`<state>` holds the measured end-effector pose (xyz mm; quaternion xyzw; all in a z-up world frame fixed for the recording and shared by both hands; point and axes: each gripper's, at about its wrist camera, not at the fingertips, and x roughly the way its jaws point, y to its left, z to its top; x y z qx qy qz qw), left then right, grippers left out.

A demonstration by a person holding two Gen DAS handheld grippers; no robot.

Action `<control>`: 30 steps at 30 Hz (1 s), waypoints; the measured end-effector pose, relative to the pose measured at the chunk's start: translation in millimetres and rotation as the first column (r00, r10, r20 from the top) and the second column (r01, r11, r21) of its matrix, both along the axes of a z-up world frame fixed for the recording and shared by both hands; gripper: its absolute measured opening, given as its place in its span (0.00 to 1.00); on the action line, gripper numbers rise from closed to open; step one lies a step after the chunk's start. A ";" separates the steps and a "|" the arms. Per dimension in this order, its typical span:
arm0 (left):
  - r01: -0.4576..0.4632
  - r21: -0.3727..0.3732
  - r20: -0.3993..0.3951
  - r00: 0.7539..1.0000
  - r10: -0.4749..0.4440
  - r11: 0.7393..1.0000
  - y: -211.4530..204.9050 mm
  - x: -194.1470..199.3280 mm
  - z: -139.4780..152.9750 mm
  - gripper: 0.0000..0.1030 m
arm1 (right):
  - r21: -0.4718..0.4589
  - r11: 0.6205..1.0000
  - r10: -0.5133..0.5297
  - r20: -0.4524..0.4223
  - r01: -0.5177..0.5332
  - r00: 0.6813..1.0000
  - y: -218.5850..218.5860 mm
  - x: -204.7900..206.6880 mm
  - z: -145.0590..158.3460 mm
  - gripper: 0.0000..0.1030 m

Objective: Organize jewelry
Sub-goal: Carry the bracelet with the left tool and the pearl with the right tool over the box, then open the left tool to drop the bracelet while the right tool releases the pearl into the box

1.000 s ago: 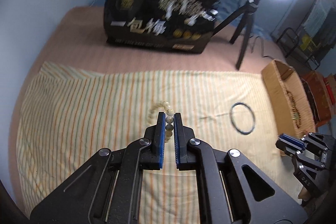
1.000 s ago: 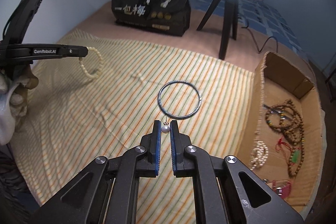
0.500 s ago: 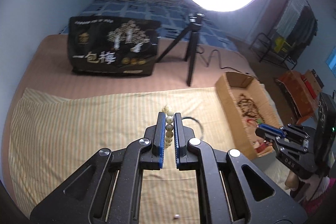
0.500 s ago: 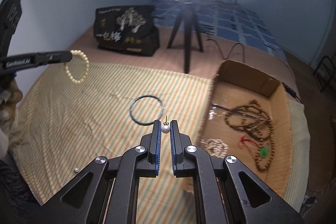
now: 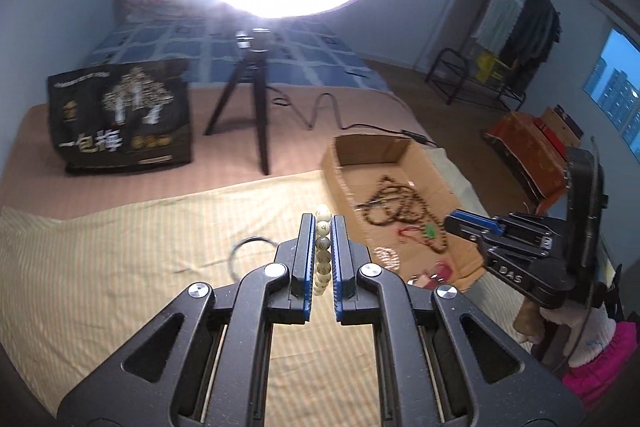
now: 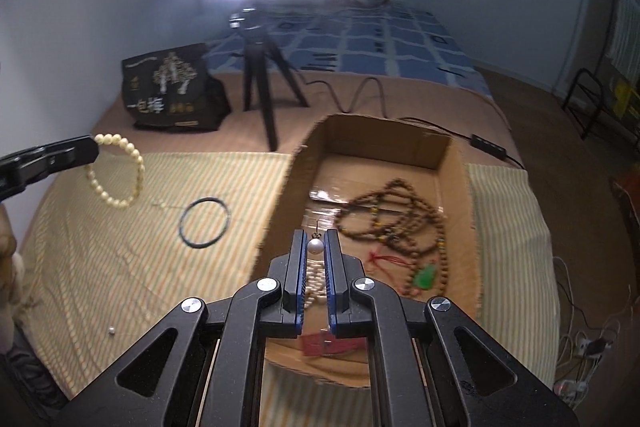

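My left gripper [image 5: 322, 223] is shut on a cream bead bracelet [image 5: 322, 247], held in the air above the striped cloth; from the right wrist view the bracelet [image 6: 120, 179] hangs as a loop from the left gripper [image 6: 94, 147]. My right gripper [image 6: 315, 237] is shut on a pearl earring [image 6: 315, 247] and hovers over the near left part of the cardboard box [image 6: 384, 143]. In the left wrist view the right gripper [image 5: 454, 221] reaches in over the box [image 5: 372, 151]. Brown bead necklaces [image 6: 396, 211], a green pendant [image 6: 428, 277] and white pearls lie in the box.
A black bangle [image 6: 205, 223] lies on the striped cloth [image 6: 100, 259] left of the box. A small loose pearl [image 6: 111, 330] rests near the cloth's front. Behind stand a ring light tripod [image 6: 264, 83] with a cable, and a black printed bag [image 6: 168, 87].
Both grippers have lifted and swung right toward the box with their loads. The right gripper went from above the bangle to over the box; the left view now shows the box ahead.
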<state>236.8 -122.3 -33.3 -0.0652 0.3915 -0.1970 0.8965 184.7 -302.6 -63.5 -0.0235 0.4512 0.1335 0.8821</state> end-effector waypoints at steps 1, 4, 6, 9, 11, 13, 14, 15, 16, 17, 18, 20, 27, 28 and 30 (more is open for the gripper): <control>0.007 0.001 0.002 1.000 -0.007 1.000 -5.0 0.9 0.3 0.05 | -0.001 1.000 -0.006 -0.003 0.006 1.000 -3.4 0.9 -1.1 0.07; 0.037 -0.002 0.013 0.999 -0.037 0.999 -23.3 4.2 0.8 0.05 | -0.006 1.000 -0.028 -0.011 0.028 1.000 -14.3 3.4 -4.5 0.07; 0.056 -0.008 0.015 0.998 -0.055 0.998 -34.1 7.6 -0.3 0.05 | -0.009 0.999 -0.038 -0.016 0.038 0.999 -20.7 3.6 -6.7 0.07; 0.074 -0.011 0.013 0.997 -0.073 0.997 -46.5 12.8 -3.5 0.05 | -0.016 0.999 -0.052 -0.025 0.052 0.998 -30.1 2.8 -10.4 0.07; 0.085 -0.016 0.006 0.996 -0.085 0.996 -55.2 17.7 -6.7 0.05 | -0.018 0.998 -0.062 -0.034 0.061 0.998 -36.7 2.0 -13.7 0.07; 0.092 -0.017 0.004 0.996 -0.092 0.996 -63.8 21.3 -9.2 0.05 | -0.018 0.997 -0.072 -0.042 0.071 0.997 -43.4 1.2 -16.7 0.07; 0.096 -0.018 0.002 0.995 -0.096 0.995 -67.7 22.6 -10.4 0.05 | -0.016 0.997 -0.075 -0.046 0.074 0.996 -46.4 1.4 -17.9 0.07; 0.101 -0.018 -0.001 0.995 -0.101 0.995 -71.8 23.9 -11.9 0.05 | -0.014 0.997 -0.078 -0.050 0.078 0.996 -48.9 0.8 -19.4 0.07; 0.107 -0.015 -0.003 0.994 -0.108 0.994 -76.5 25.8 -14.4 0.05 | -0.013 0.997 -0.081 -0.055 0.081 0.995 -51.5 0.0 -21.2 0.07; 0.111 -0.013 -0.005 0.994 -0.111 0.994 -79.4 26.8 -15.5 0.05 | -0.013 0.997 -0.082 -0.060 0.082 0.995 -53.2 -0.4 -22.9 0.07; 0.115 -0.009 -0.009 0.993 -0.115 0.993 -83.2 28.5 -18.1 0.05 | -0.014 0.997 -0.082 -0.065 0.081 0.995 -54.2 -0.4 -24.6 0.07; 0.125 -0.008 -0.018 0.992 -0.125 0.992 -88.9 31.0 -21.6 0.05 | -0.018 0.997 -0.081 -0.075 0.080 0.994 -56.3 -1.1 -28.7 0.07; 0.137 0.007 -0.055 0.989 -0.136 0.991 -105.1 40.5 -38.6 0.05 | -0.026 0.997 -0.075 -0.109 0.072 0.991 -59.3 -1.8 -41.2 0.07; 0.137 0.009 -0.059 0.989 -0.136 0.990 -106.8 41.8 -40.6 0.05 | -0.030 0.997 -0.075 -0.114 0.072 0.991 -59.9 -1.9 -42.8 0.07; 0.139 0.011 -0.066 0.988 -0.138 0.990 -109.1 43.0 -44.2 0.05 | -0.028 0.997 -0.076 -0.122 0.073 0.990 -61.7 -1.6 -45.1 0.07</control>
